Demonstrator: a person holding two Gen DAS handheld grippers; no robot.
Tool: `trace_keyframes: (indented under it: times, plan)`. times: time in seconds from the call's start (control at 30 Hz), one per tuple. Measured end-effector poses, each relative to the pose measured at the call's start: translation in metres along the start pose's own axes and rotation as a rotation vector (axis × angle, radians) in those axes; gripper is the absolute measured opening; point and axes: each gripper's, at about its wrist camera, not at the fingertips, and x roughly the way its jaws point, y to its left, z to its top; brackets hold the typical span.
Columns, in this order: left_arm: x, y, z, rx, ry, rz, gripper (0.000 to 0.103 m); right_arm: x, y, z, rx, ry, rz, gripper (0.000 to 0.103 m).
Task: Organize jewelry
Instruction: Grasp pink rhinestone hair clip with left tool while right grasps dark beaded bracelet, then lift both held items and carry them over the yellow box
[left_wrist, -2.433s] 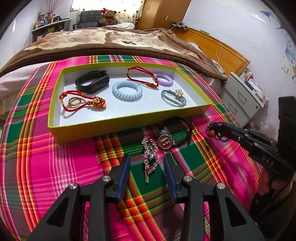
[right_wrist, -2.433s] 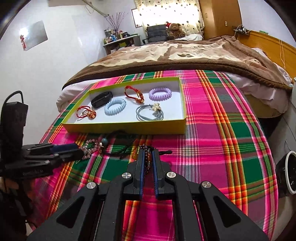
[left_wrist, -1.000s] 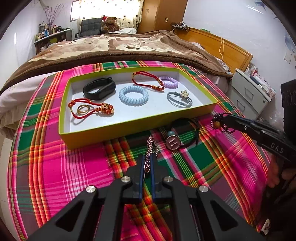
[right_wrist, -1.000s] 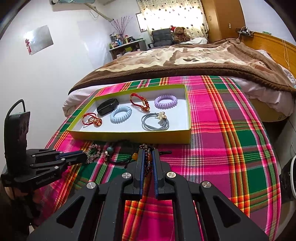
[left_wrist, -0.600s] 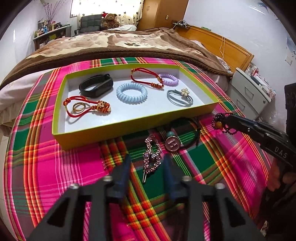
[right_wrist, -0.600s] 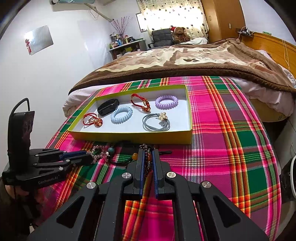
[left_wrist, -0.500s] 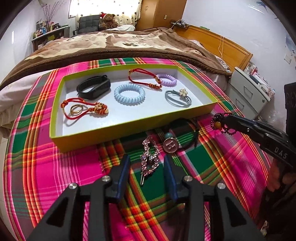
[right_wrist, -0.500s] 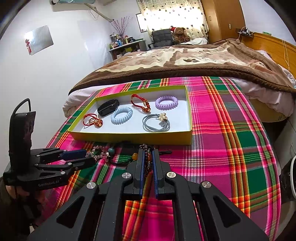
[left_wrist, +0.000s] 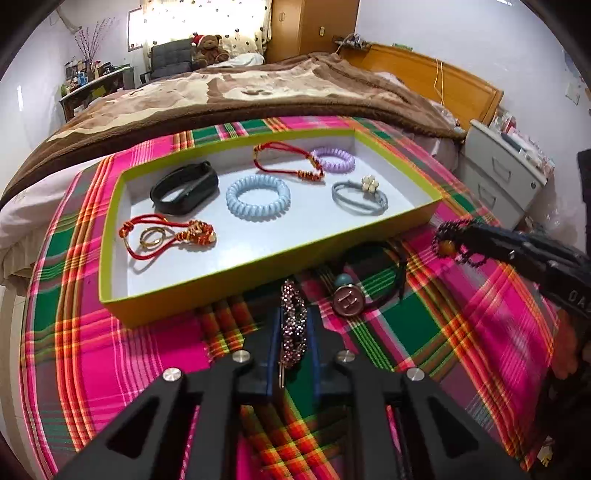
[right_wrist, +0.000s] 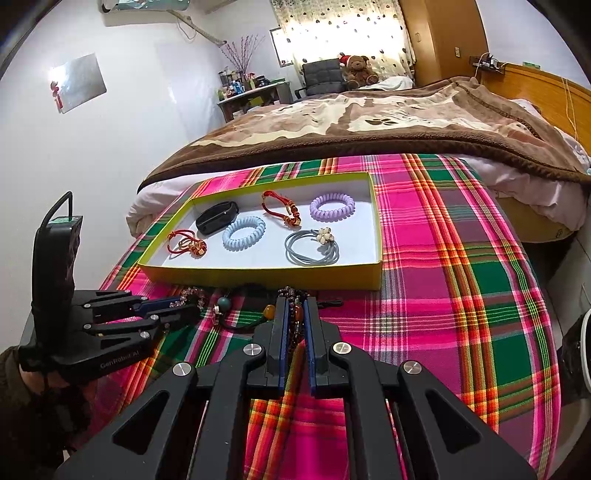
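Note:
A yellow-green tray (left_wrist: 236, 280) (right_wrist: 266, 275) lies on the plaid cloth and holds several bracelets and hair ties. My left gripper (left_wrist: 293, 325) is shut on a pink rhinestone hair clip (left_wrist: 293, 321) just in front of the tray; it also shows in the right wrist view (right_wrist: 166, 312). My right gripper (right_wrist: 295, 310) is shut on a dark beaded bracelet (right_wrist: 295, 314) with amber beads, seen in the left wrist view (left_wrist: 448, 240) held above the cloth. A black cord with a round metal button (left_wrist: 347, 301) lies on the cloth between them.
The plaid cloth (right_wrist: 443, 295) covers the near end of a bed with a brown blanket (right_wrist: 369, 122) behind the tray. A white drawer unit (left_wrist: 506, 177) stands to the right of the bed. A white wall is on the left.
My left gripper opened, came down around the rhinestone hair clip and has shut on it. My right gripper has kept hold of the beaded bracelet and barely moved.

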Motion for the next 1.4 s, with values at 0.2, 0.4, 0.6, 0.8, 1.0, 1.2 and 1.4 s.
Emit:
trace_keyframes:
  times: [0.2,0.4,0.6,0.8,1.0,1.2,1.4]
  plan:
    - [-0.01,0.005,0.0,-0.031,-0.031,-0.023,0.015,0.007,0.005,0.004,0.024,0.017,0.079,0.008]
    - [-0.01,0.01,-0.003,-0.057,-0.026,-0.036,0.015,0.032,0.02,0.008,0.031,0.081,0.178,0.008]
    - [-0.011,0.011,-0.002,-0.062,-0.031,-0.047,0.015,0.052,0.029,0.005,-0.036,0.126,0.084,0.008]
    - [-0.013,0.013,-0.002,-0.066,-0.034,-0.055,0.015,0.042,0.031,0.005,-0.082,0.085,-0.003,0.055]
    - [-0.012,0.014,-0.002,-0.07,-0.029,-0.06,0.015,0.058,0.011,0.008,0.037,0.143,0.028,0.058]
    - [-0.01,0.014,-0.003,-0.075,-0.022,-0.072,0.015,0.069,0.019,0.011,0.005,0.156,0.024,0.058]
    - [-0.011,0.015,-0.003,-0.076,-0.021,-0.076,0.015,0.072,0.04,0.005,-0.106,0.162,-0.028,0.047]
